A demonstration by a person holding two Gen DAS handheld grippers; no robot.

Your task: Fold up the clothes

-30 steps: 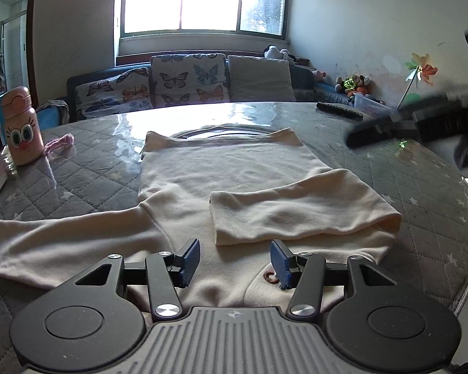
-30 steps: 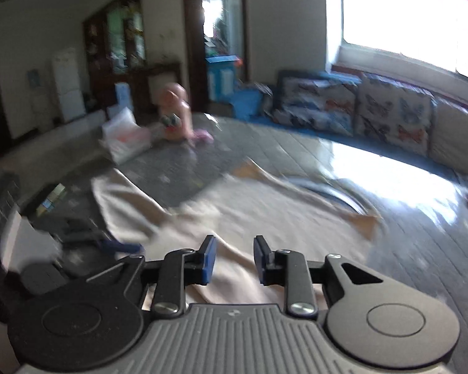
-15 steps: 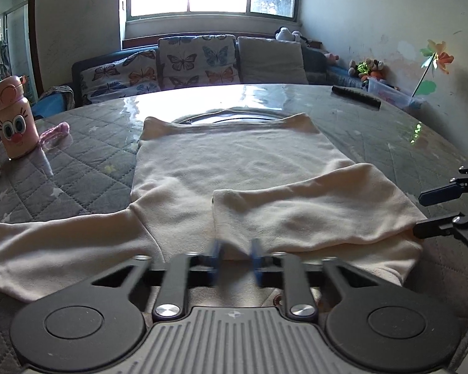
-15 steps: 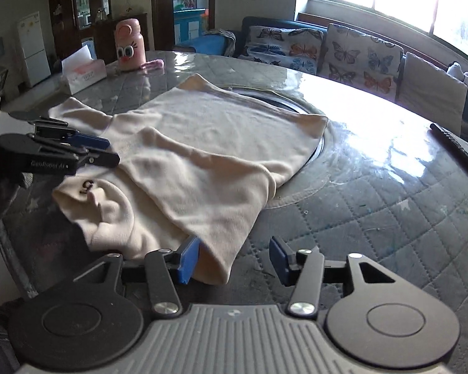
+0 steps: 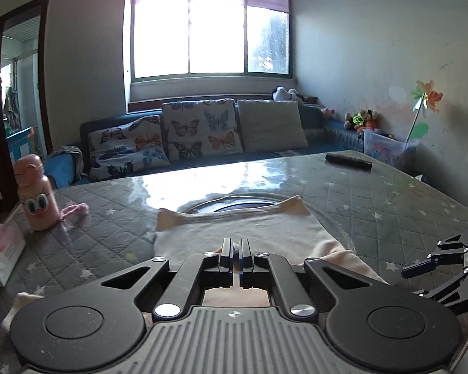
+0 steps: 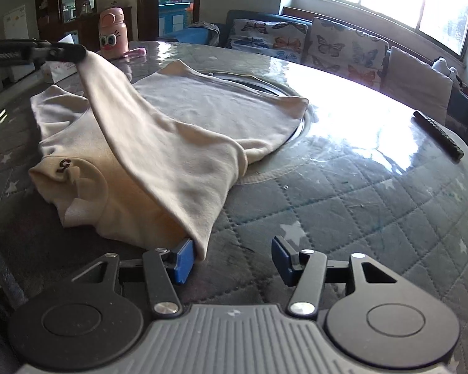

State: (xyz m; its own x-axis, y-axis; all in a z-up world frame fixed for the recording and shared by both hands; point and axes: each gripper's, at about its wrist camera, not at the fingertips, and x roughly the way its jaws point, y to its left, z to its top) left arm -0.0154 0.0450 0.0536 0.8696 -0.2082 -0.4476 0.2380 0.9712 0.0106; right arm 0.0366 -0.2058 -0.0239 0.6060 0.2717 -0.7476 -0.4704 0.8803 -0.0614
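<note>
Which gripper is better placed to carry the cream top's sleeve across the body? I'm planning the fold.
Left. The left gripper is already shut on the cream knit top's lifted sleeve, while the right gripper, jaws opening, waits empty at the fold's near edge.

A cream long-sleeved top lies flat on the quilted table, one folded sleeve apparently lifted, draping tent-like.

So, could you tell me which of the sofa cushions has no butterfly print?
The plain grey cushion, the one at the right end of the row in the left wrist view. The two cushions to its left both carry coloured butterflies.
</note>
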